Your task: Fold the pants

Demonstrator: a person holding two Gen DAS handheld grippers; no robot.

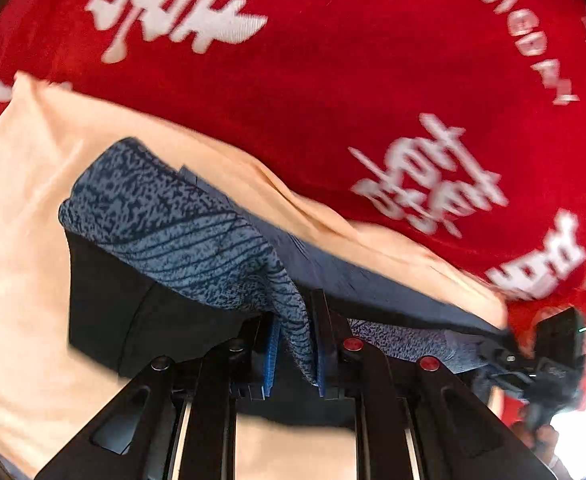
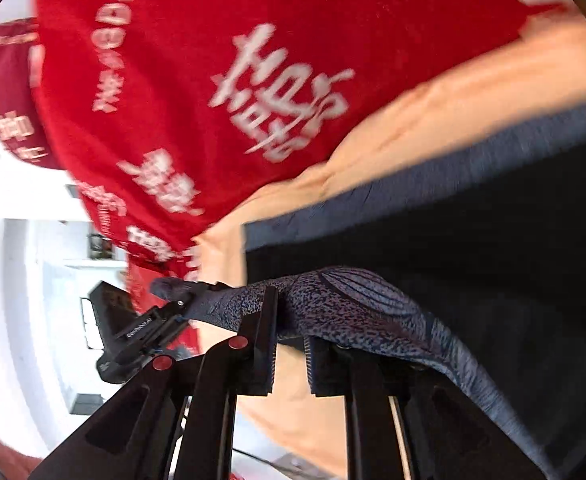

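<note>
The pants are dark, with a blue speckled waistband [image 1: 181,224]. In the left wrist view my left gripper [image 1: 295,314] is shut on a fold of that band, the cloth pinched between its blue pads [image 1: 273,356]. The dark pants body [image 1: 105,304] hangs below the lifted band. Further right, my right gripper [image 1: 509,354] holds the same band. In the right wrist view the waistband [image 2: 357,304] drapes over my right gripper [image 2: 291,316], which is shut on it near the tips. My left gripper [image 2: 177,304] grips the band's far end. The dark pants body [image 2: 473,248] spreads to the right.
A peach cloth [image 1: 21,216] covers the surface under the pants. Beyond it is red fabric with white lettering [image 1: 333,80], close to both grippers. A white room with shelves [image 2: 45,264] shows at the left of the right wrist view.
</note>
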